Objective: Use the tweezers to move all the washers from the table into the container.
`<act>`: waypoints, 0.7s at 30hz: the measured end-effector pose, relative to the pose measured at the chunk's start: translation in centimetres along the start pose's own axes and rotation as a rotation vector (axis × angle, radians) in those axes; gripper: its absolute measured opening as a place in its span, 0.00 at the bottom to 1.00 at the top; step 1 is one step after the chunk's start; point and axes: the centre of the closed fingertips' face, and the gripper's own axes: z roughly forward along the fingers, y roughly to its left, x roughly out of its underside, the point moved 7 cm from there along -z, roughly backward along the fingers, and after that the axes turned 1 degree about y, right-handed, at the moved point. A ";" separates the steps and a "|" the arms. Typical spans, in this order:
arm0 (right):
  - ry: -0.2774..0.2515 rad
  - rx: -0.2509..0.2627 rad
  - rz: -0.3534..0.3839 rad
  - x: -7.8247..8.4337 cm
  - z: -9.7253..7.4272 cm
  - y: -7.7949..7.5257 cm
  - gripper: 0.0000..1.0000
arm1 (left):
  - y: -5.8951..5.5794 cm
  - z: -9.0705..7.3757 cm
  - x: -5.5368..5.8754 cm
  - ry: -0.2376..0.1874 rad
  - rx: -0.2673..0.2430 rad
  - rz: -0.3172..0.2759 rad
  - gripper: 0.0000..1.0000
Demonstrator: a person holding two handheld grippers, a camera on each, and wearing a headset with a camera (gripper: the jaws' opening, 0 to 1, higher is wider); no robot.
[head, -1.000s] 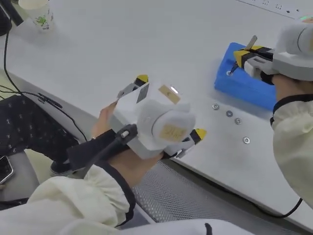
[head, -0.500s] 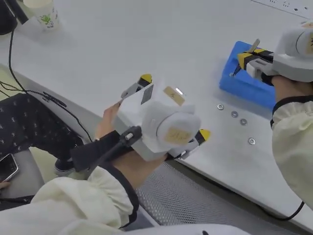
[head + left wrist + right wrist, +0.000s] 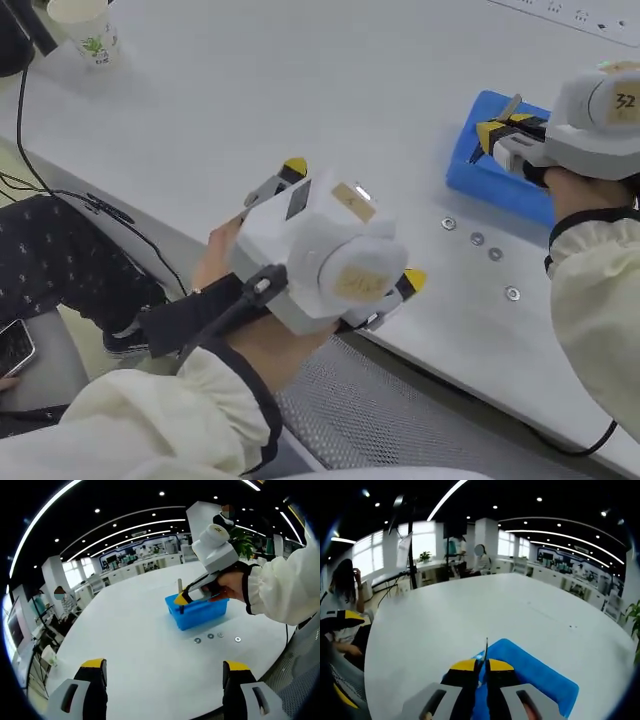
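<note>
Your white tabletop (image 3: 300,80) carries a blue container (image 3: 480,170) at the right, with four washers (image 3: 477,238) lying loose just beside it and a cup (image 3: 85,25) at the far left. In the head view, your left gripper (image 3: 353,222) hovers over the near edge, its fingers (image 3: 293,165) spread wide and holding nothing, while your right gripper (image 3: 497,133) sits over the container. The left gripper view shows the washers on the tabletop, outside the container. In the right gripper view, your fingers are pinched together on the tweezers (image 3: 485,652), above the container.
</note>
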 end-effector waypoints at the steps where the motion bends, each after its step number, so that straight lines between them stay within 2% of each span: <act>1: 0.002 0.001 -0.004 0.0 -0.1 0.1 0.03 | 0.0 0.0 0.0 -0.001 -0.001 -0.001 0.99; 4: -0.010 0.013 -0.010 -0.4 -0.6 0.1 0.03 | 0.1 -0.1 -0.1 -0.006 -0.008 -0.003 0.99; 9: -0.072 0.009 0.012 -1.7 -2.5 0.1 0.03 | 0.1 -0.1 0.0 -0.006 -0.009 -0.002 0.99; 12: -0.104 -0.001 0.010 -2.4 -3.8 0.6 0.03 | 0.5 -0.4 -0.3 -0.031 -0.042 -0.010 0.99; 15: -0.129 -0.022 0.011 -2.7 -4.9 1.2 0.03 | 0.6 -0.4 -0.4 -0.039 -0.044 -0.019 0.99; 18: -0.133 -0.039 0.004 -2.8 -5.7 1.8 0.03 | 0.5 -0.3 -0.3 -0.033 -0.042 -0.013 0.99; 19: -0.135 -0.042 0.003 -2.5 -5.4 1.2 0.03 | 0.5 -0.3 -0.3 -0.034 -0.041 -0.012 0.99; 21: -0.134 -0.061 0.002 -2.3 -5.7 1.3 0.03 | 0.5 -0.3 -0.3 -0.032 -0.039 -0.012 0.99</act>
